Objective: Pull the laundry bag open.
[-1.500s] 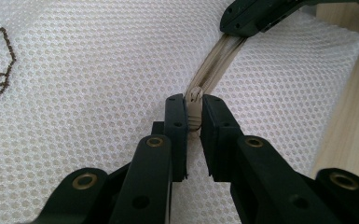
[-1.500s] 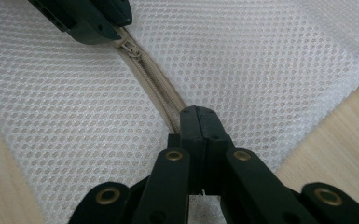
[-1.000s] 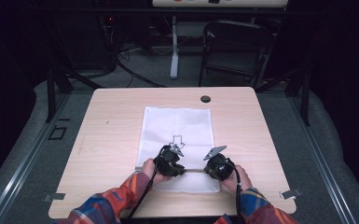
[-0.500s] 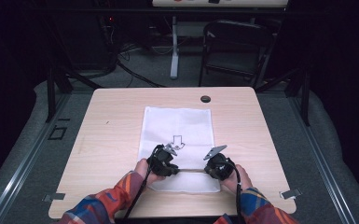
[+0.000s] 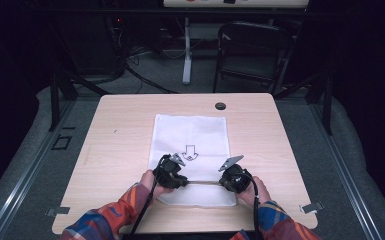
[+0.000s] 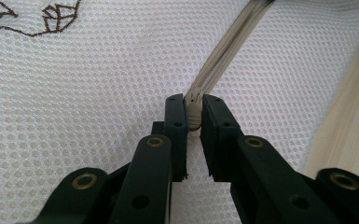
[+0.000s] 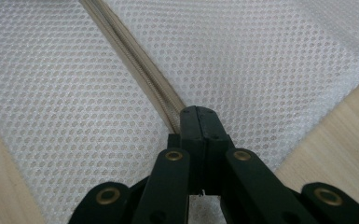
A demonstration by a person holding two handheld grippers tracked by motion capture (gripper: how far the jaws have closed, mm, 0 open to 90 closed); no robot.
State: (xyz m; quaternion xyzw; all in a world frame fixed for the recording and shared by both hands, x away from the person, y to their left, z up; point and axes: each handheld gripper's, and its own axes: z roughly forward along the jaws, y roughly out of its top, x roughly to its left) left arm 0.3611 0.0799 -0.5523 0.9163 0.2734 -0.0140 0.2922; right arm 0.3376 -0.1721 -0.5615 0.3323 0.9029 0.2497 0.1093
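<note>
A white mesh bag (image 5: pixel 190 132) with a printed arrow lies flat in the middle of the wooden table (image 5: pixel 120 130). A beige zipper (image 5: pixel 203 182) runs across its near end. My left gripper (image 5: pixel 184 182) is shut on the zipper pull (image 6: pixel 194 117), which stands pinched between the jaws of the left gripper (image 6: pixel 193 101). At the right end of the zipper, my right gripper (image 5: pixel 222 182) is shut on the zipper's end. In the right gripper view its jaws (image 7: pixel 198 112) are pressed together over the zipper (image 7: pixel 130 60).
A dark cable hole (image 5: pixel 220 106) sits near the table's far edge. Behind the table stand a black chair (image 5: pixel 252 50) and a white post (image 5: pixel 186 45). Metal clips (image 5: pixel 312 207) mark the table's front corners. Bare wood lies left and right of the bag.
My left gripper has slid slightly to the left along the zipper, widening the gap between the two grippers. The right gripper has stayed put.
</note>
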